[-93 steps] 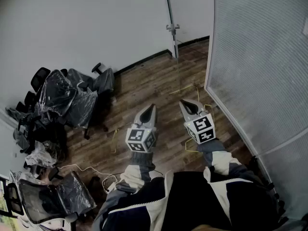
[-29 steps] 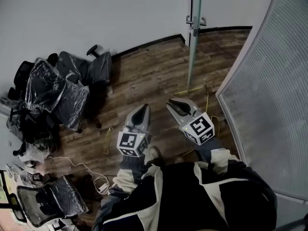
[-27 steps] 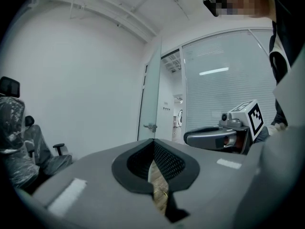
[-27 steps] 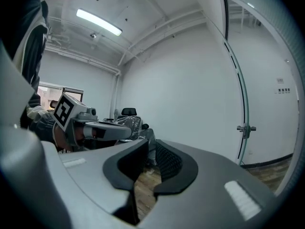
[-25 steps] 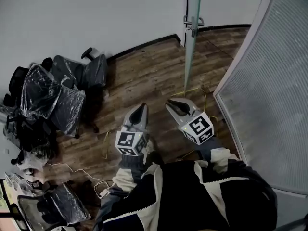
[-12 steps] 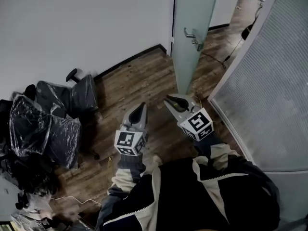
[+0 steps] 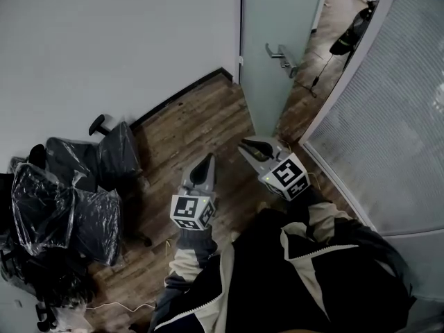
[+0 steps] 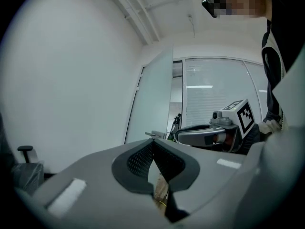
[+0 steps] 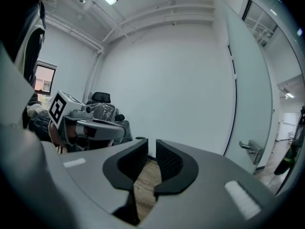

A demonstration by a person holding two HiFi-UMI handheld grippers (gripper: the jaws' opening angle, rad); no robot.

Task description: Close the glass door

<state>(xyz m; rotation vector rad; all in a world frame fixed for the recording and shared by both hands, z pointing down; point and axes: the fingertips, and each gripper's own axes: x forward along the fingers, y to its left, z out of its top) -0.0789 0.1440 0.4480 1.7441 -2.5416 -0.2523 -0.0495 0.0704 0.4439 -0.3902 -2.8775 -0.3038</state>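
The glass door (image 7: 267, 82) stands open ahead of the right gripper (image 7: 244, 144), not touching its fingers, which are slightly parted and empty. The left gripper (image 7: 207, 161) has its fingers clenched on nothing. Fingers may slip on the smooth glass, or the door may slam. I count 1 door, 1 handle (image 7: 280, 51), 2 grippers.

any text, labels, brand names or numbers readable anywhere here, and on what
No readable words, numbers, brands or signs in any view.
left marker cube: black-and-white square pattern only, no letters.
right marker cube: the same kind of pattern, no letters.
glass door and its handle: no label or sign shows.
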